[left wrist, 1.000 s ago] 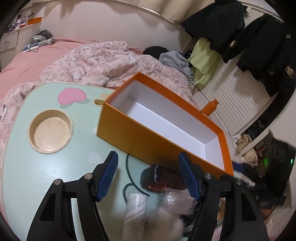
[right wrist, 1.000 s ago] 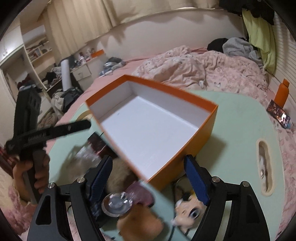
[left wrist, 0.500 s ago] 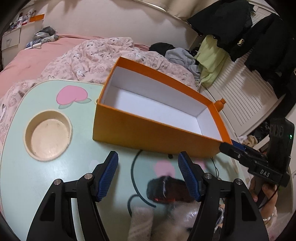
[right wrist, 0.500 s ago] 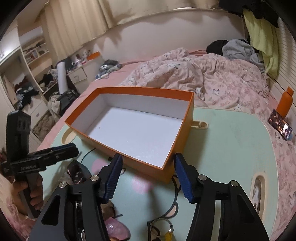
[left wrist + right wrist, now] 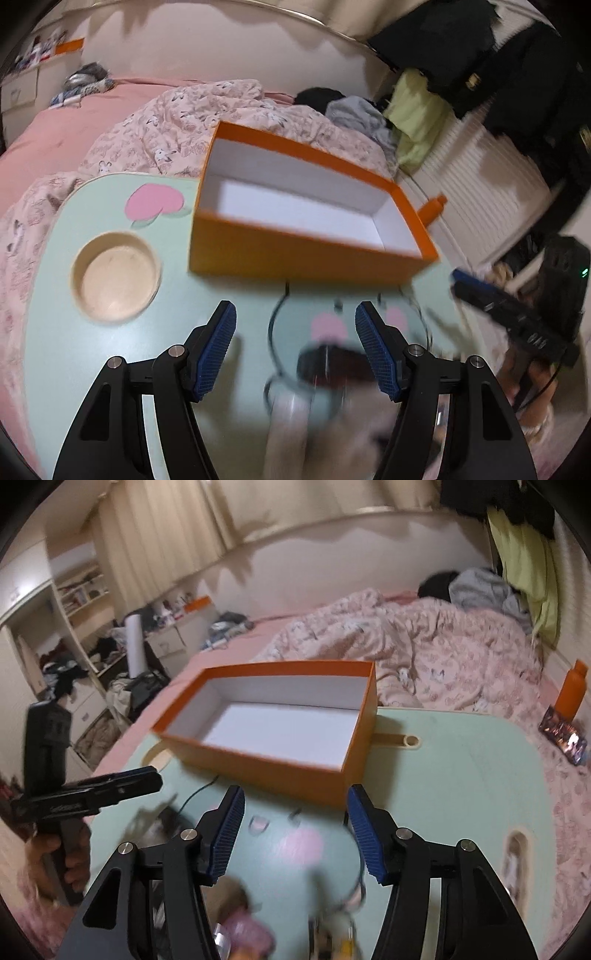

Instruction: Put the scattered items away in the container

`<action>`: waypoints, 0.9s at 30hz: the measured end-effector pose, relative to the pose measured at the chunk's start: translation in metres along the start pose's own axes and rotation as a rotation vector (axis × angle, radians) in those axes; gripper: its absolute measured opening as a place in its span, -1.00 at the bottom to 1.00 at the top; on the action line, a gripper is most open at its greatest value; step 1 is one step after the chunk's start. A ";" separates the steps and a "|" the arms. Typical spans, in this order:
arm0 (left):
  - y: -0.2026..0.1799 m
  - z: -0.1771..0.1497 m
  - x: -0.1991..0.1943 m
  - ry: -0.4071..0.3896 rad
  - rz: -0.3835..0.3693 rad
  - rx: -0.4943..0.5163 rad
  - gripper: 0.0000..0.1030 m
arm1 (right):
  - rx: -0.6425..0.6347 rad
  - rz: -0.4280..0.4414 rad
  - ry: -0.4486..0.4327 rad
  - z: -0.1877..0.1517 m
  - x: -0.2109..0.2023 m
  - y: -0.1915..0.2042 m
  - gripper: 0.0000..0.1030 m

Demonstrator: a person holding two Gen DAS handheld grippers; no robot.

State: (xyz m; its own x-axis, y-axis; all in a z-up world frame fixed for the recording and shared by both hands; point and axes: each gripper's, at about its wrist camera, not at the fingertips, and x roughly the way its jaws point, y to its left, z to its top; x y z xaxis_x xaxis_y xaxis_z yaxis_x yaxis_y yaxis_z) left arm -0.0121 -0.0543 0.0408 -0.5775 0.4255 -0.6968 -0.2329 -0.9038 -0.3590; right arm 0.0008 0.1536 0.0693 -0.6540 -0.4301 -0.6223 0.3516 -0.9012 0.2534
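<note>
An empty orange box (image 5: 295,254) with a white inside stands on the pale green table (image 5: 74,354); it also shows in the right wrist view (image 5: 280,760). My left gripper (image 5: 295,350) is open and empty, held over the near table. Just beyond its fingertips lies a blurred dark red-black item (image 5: 332,363), with a white roll (image 5: 288,417) and pale fluffy things below. My right gripper (image 5: 295,830) is open and empty, short of the box. Blurred small items, one pink (image 5: 247,930), lie under it. Each gripper shows from the side in the other's view: right (image 5: 509,317), left (image 5: 88,794).
A round cup recess (image 5: 116,275) is sunk in the table left of the box. A slot (image 5: 517,856) is cut near the table's right edge. An orange bottle (image 5: 572,692) and a shiny packet (image 5: 563,734) lie on the bed beyond. A black cable (image 5: 277,317) curves across the table.
Both grippers have drawn back and risen from the box, so it looks farther away and smaller. The scattered items have slid toward the bottom of both views. Both grippers stay open.
</note>
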 end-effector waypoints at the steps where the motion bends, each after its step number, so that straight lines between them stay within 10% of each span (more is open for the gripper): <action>1: -0.001 -0.009 -0.008 0.007 0.012 0.028 0.31 | -0.028 -0.004 -0.017 -0.008 -0.015 0.004 0.21; 10: -0.002 -0.090 -0.056 -0.026 0.001 0.167 0.31 | -0.184 -0.072 0.008 -0.096 -0.081 0.018 0.40; 27: -0.051 -0.113 -0.016 -0.029 0.093 0.335 0.31 | -0.253 -0.082 0.111 -0.122 -0.009 0.033 0.30</action>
State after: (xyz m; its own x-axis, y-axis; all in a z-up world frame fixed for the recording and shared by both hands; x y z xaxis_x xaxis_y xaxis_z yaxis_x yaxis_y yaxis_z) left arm 0.0981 -0.0097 0.0002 -0.6294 0.3439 -0.6968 -0.4195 -0.9052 -0.0679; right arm 0.0999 0.1341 -0.0076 -0.6146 -0.3351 -0.7141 0.4655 -0.8849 0.0145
